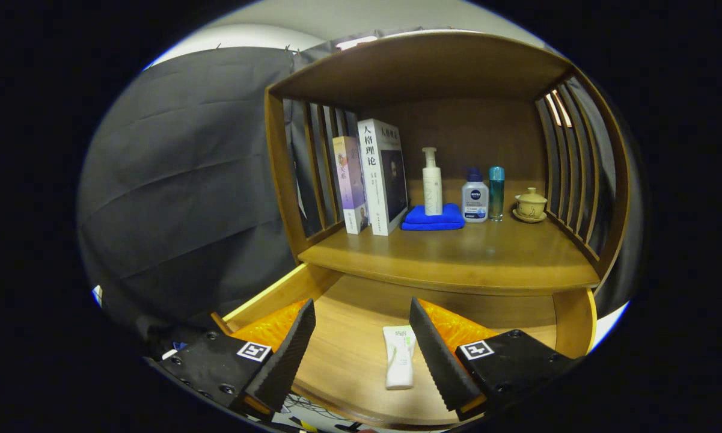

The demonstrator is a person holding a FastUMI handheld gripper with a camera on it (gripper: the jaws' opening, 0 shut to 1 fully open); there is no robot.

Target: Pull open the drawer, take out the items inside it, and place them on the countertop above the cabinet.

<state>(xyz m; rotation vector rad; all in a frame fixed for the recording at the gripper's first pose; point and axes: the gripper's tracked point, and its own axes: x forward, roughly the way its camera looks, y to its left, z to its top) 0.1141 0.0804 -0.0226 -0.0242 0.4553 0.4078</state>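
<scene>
A: Camera position?
B: Mounted on the claw, facing forward along both fingers, which stand spread apart.
A: Aim, range?
B: Angled down, close above open drawer; counter beyond, level.

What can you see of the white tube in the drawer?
The white tube is a small squeeze tube, plastic by its look, with a green mark near its far end. It lies flat on the wooden floor of the open drawer, lengthwise away from the camera. It sits between the fingers of the hand-held gripper, closer to the right one, which overlaps its edge. The fingers are spread and not pressing it.
</scene>
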